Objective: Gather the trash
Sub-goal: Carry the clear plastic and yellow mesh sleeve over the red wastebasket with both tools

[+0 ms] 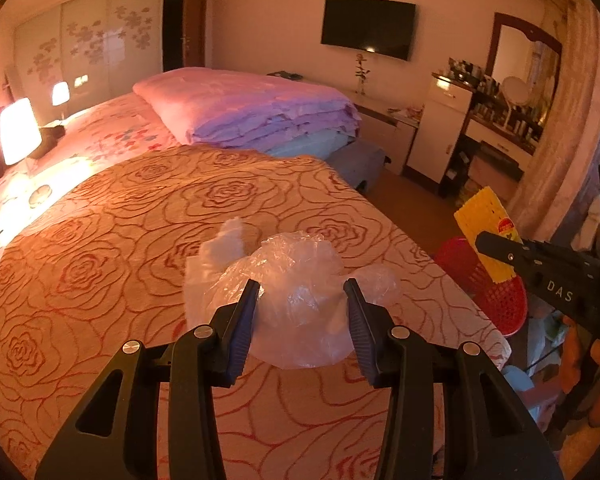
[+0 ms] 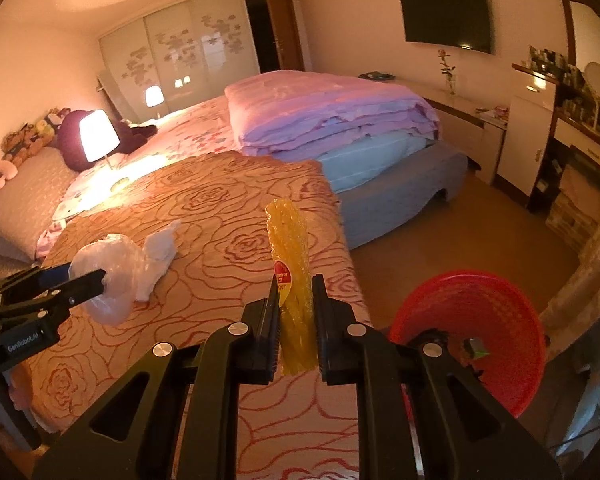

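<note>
Both jaws are gripping trash: left gripper (image 1: 302,294) pinching a clear plastic bag (image 1: 296,276), right gripper (image 2: 296,300) clamping yellow foam netting (image 2: 294,280); red basket (image 2: 496,344) is waiting, white tissue (image 2: 160,246) is remaining on the bedspread (image 2: 220,200)

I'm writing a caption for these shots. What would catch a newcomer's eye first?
The right tool shut on a yellow foam sleeve, with a red basket just right of it. The left tool grips a crumpled clear plastic bag over the rose-patterned bedspread.
</note>
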### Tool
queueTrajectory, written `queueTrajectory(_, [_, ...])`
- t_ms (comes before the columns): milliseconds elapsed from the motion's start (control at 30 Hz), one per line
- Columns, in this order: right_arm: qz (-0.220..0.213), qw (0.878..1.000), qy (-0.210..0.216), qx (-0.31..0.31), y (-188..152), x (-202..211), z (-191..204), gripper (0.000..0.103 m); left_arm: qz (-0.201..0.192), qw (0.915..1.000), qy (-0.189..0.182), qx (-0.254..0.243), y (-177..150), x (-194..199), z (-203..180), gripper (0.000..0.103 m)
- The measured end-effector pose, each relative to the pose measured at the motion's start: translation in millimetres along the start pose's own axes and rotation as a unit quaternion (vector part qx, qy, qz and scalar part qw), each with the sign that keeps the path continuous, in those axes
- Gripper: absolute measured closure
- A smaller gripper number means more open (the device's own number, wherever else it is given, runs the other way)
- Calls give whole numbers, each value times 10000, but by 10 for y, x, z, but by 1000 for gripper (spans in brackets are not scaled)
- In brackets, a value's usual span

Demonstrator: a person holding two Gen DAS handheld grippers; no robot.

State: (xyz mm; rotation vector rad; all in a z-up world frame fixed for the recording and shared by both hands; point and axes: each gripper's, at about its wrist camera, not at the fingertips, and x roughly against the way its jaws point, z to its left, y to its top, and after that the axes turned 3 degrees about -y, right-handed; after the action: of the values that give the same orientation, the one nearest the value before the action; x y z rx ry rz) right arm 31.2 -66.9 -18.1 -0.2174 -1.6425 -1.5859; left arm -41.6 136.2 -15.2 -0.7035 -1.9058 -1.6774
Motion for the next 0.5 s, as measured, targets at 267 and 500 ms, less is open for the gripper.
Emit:
queueTrajectory(267, [-53,9997,-217,-137,-2,69,-225,88,50,9994,-190,-289,106,-129,-300,62])
queueTrajectory(500, [-104,9984,-477,-289,-13,151,-488,88,99,9977,-396,-543,202,-286,-587,62])
